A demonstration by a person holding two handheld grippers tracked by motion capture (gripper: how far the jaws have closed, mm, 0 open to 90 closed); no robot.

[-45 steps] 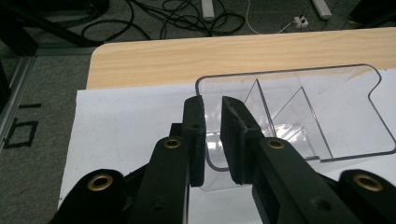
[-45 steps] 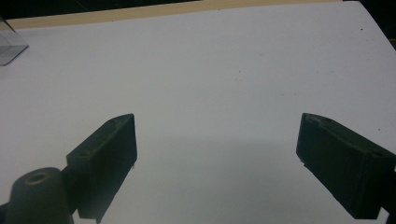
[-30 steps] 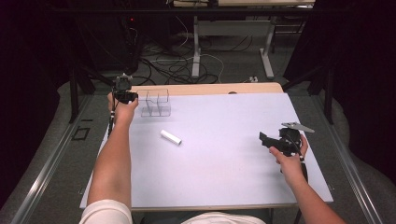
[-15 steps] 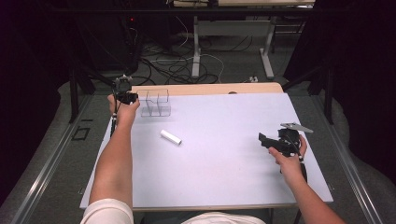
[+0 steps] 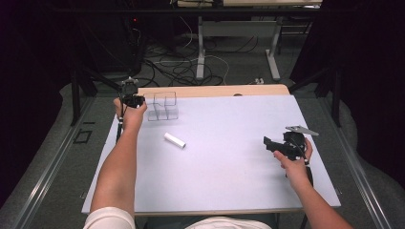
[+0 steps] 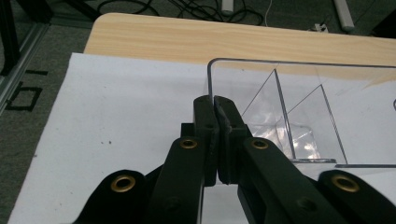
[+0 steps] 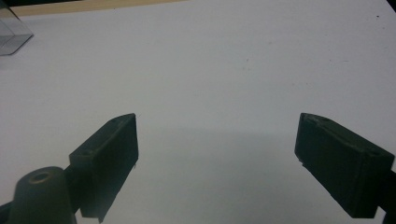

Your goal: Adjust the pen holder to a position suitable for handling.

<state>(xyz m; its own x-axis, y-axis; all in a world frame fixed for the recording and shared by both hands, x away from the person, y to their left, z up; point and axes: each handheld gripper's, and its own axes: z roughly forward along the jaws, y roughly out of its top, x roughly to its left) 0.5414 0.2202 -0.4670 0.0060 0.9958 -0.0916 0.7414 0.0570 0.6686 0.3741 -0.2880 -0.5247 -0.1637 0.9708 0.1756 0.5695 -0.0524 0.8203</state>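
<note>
A clear divided plastic box (image 5: 162, 106) stands at the far left of the white-covered table (image 5: 229, 167). My left gripper (image 5: 131, 98) is at the box's left side. In the left gripper view its jaws (image 6: 215, 100) are shut on the box's near left wall (image 6: 208, 77), and the dividers (image 6: 282, 107) show behind. A small white cylinder (image 5: 175, 140) lies on the cover, in front of the box and apart from both grippers. My right gripper (image 5: 267, 143) hovers low at the right of the table. It stands wide open (image 7: 217, 135) with nothing between its fingers.
A strip of bare wooden tabletop (image 5: 215, 90) runs along the far edge. Beyond it, cables (image 5: 191, 57) and desk legs (image 5: 274, 52) stand on the floor. A corner of the clear box (image 7: 11, 35) appears at the upper left of the right gripper view.
</note>
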